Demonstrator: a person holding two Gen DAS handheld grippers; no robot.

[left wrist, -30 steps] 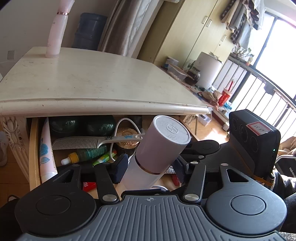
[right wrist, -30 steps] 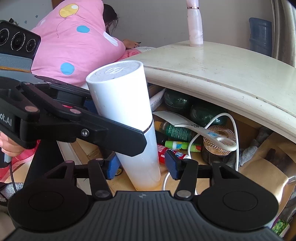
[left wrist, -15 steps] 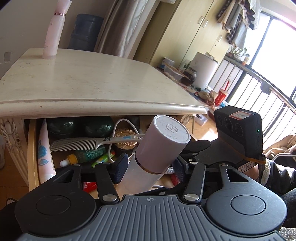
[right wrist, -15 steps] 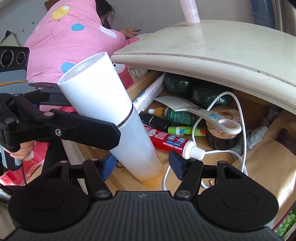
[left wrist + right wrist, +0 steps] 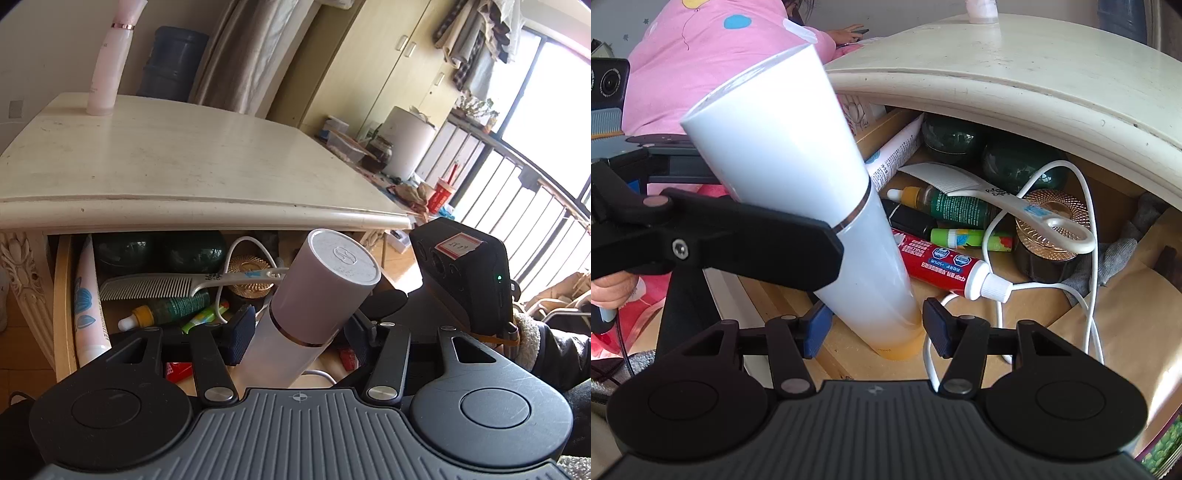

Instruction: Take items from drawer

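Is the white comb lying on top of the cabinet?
No, the white comb lies inside the open drawer, across the other items, under the cabinet top.

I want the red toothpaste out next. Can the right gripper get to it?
Probably not yet. The tall white bottle stands between the right gripper pads, leaning across the red toothpaste tube tail; only its cap end lies free.

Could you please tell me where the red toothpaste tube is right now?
In the right wrist view, the red toothpaste tube lies in the open drawer, right of the white bottle, below the green tube.
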